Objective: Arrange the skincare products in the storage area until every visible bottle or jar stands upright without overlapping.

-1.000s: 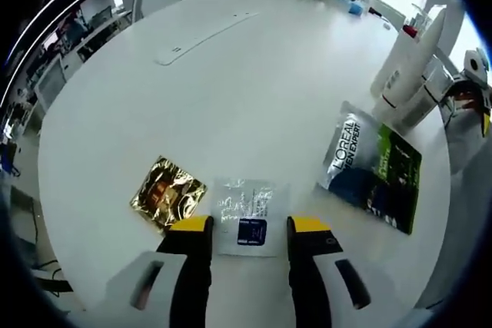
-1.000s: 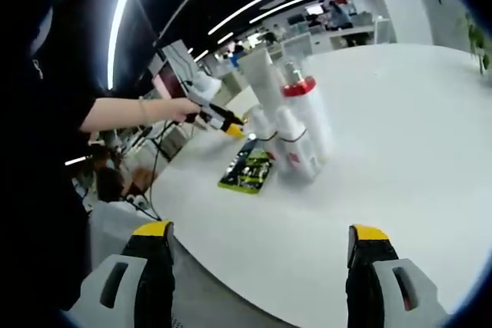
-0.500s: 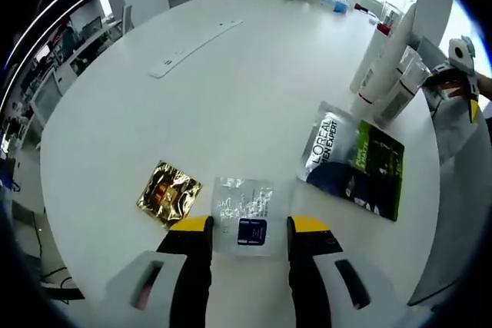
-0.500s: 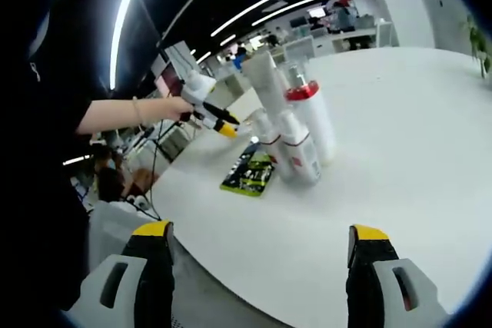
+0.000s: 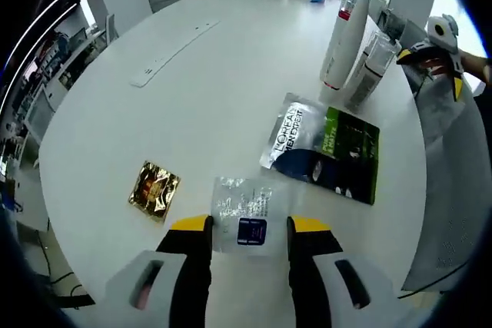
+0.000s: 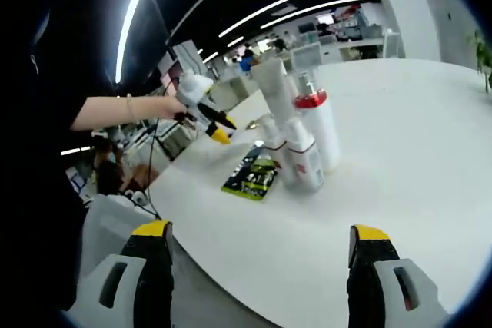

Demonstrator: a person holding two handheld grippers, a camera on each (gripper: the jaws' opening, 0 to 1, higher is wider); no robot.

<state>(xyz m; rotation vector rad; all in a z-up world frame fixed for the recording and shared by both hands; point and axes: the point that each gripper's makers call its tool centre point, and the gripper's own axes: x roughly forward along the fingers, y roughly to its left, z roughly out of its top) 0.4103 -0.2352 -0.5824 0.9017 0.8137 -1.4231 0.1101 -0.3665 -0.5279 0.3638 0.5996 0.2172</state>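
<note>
Item: round white table (image 5: 231, 74) w/ skincare lot, sorting in progress. Step (est.): flat sachets not yet dealt w/; L gripper (image 5: 247, 230) looks to be lifting the clear sachet (image 5: 244, 213), which sits between its yellow-tipped jaws w/ table well below in left gripper view. Jaws narrowly apart, about sachet width; whether they actually pinch it cannot be told — it may be held by its edges. Seen from the right gripper view, the same gripper (image 6: 217, 130) hangs in the air above the table's near-left edge, something pale at its tip. R gripper (image 6: 260, 251): jaws wide apart, nothing between them, hovering over table edge, aimed at bottle group. Stock: tall tube (image 5: 343, 36) and pump bottle (image 5: 367, 67) upright, touching, far right of table; in right gripper view the cluster reads as red-cap bottle (image 6: 319, 128), tube, smaller bottles (image 6: 301, 157), all standing. Green pouch (image 5: 327, 147) flat, just beside bottles. Gold sachet (image 5: 152, 187) flat, near left edge, apart from rest. Next (est.): set clear sachet down free of overlap near the group; then pouch and gold sachet need placing; bottles need nothing so far.
</note>
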